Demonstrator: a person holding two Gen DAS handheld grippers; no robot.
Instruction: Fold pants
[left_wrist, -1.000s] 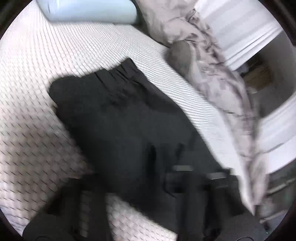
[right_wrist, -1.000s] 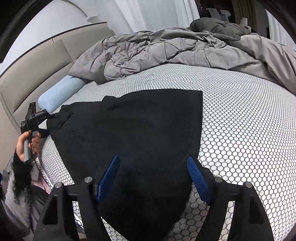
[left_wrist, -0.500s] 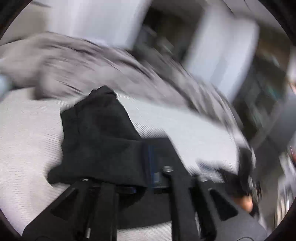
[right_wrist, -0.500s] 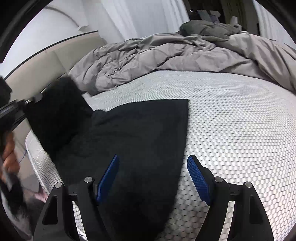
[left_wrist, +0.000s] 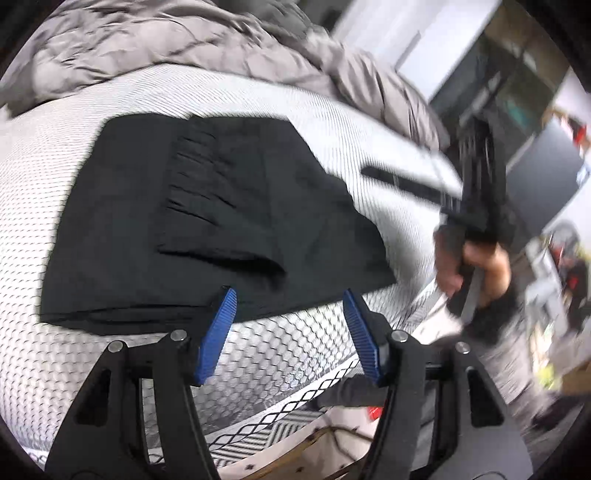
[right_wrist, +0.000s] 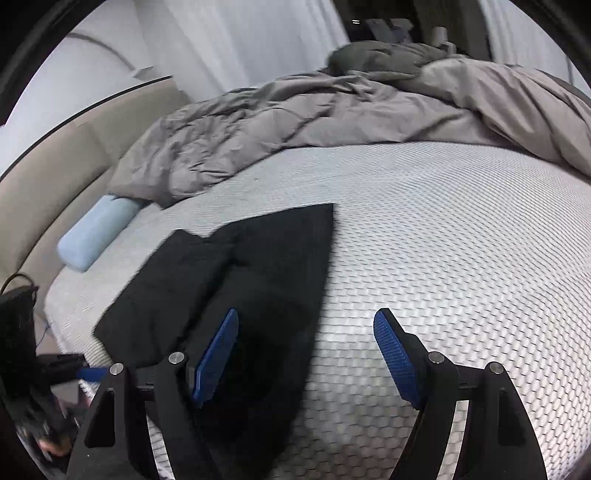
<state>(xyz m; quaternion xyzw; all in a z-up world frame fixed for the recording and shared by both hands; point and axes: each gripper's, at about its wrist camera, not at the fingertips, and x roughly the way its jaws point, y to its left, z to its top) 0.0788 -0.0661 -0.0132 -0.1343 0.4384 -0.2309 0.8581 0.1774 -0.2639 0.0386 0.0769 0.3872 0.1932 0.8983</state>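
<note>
1. Black pants (left_wrist: 207, 229): on the mattress (left_wrist: 74, 369), waistband end folded over; further folds likely remain.
2. Left gripper (left_wrist: 288, 332): jaws just been opening, nothing between.
3. Right gripper (right_wrist: 306, 358): wide apart, empty, above the pants' edge.

Pants (left_wrist: 207, 221) showing matt black cloth; mattress (right_wrist: 443, 258) wearing honeycomb-textured fabric; duvet (right_wrist: 332, 110) looking soft, crumpled grey cloth.

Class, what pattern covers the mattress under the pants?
A white-and-grey honeycomb pattern on the mattress, clearest in the right wrist view.
</note>
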